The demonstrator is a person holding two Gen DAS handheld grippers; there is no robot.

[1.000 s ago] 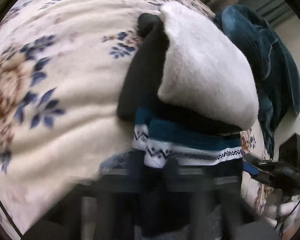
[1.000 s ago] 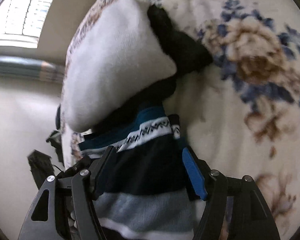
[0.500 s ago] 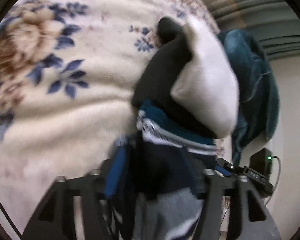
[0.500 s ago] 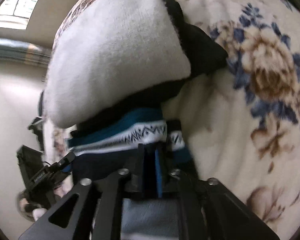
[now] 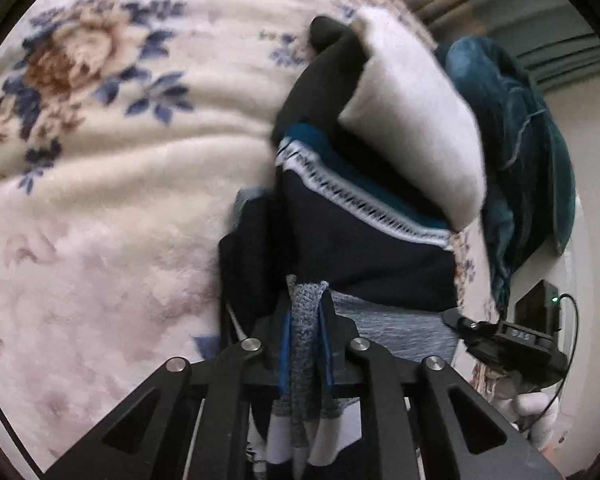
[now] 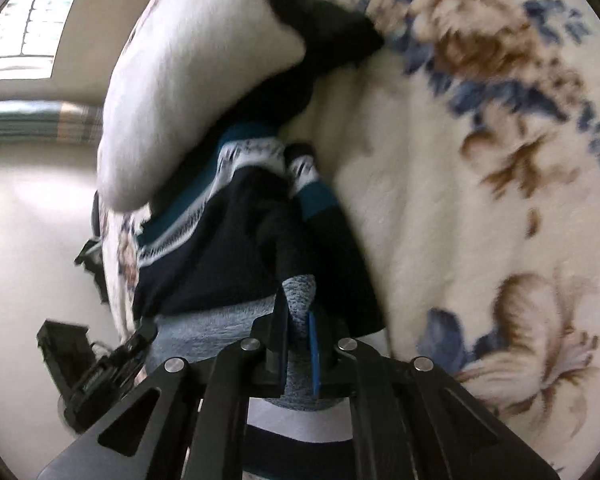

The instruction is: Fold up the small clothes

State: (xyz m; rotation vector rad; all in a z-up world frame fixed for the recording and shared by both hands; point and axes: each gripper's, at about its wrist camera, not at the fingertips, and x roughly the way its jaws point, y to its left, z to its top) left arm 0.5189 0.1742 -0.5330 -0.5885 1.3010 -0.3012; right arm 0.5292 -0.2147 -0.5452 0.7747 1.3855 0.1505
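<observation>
A small knit sweater [image 5: 364, 248] with navy, teal, white-patterned and heather-grey bands lies on the floral blanket [image 5: 112, 184]. My left gripper [image 5: 305, 312] is shut on its grey hem band. My right gripper [image 6: 298, 308] is shut on the same grey band, seen in the right wrist view where the sweater [image 6: 220, 248] hangs from the jaws. The right gripper also shows at the edge of the left wrist view [image 5: 500, 340]. A folded white and black fleece garment [image 5: 412, 120] lies on the sweater's far end.
A dark teal garment [image 5: 520, 140] is heaped beyond the white fleece near the bed's edge. A wall and striped curtain [image 6: 32, 120] stand past it. The blanket [image 6: 480, 200] stretches wide beside the sweater.
Both grippers have shut on the sweater's grey hem band and lifted it; a second ago the right gripper's jaws stood open around it.
</observation>
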